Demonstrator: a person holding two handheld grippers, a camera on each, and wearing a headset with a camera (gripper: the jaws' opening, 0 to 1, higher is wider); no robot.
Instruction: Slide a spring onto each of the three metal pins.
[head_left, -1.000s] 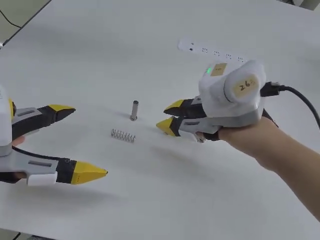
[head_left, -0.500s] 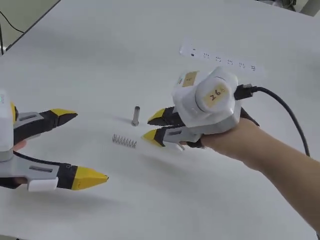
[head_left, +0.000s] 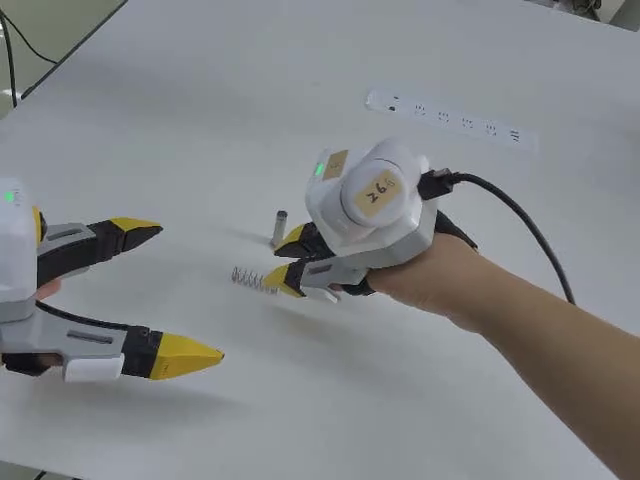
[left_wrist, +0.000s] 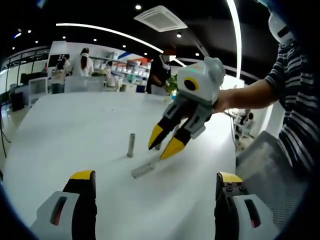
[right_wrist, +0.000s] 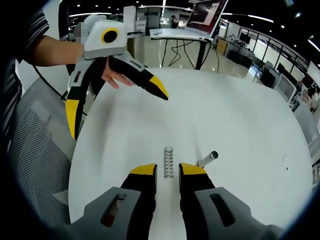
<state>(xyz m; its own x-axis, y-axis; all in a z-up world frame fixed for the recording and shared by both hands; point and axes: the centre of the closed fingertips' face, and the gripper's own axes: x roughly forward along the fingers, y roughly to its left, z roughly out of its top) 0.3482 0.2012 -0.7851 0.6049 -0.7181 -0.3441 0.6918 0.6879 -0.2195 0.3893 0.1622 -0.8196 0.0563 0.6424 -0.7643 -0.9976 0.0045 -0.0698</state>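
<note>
Spring (head_left: 250, 278): short bare-steel coil, lying flat near the middle of the white table (head_left: 200, 100). One end sits between the tips of the right gripper (head_left: 283, 260), jaws narrowly apart.
Metal pin (head_left: 279, 228): grey cylinder, upright, just beside the spring on its far-edge side.
Left gripper (head_left: 180, 291): jaws wide apart, empty, toward the table's near edge.
</note>
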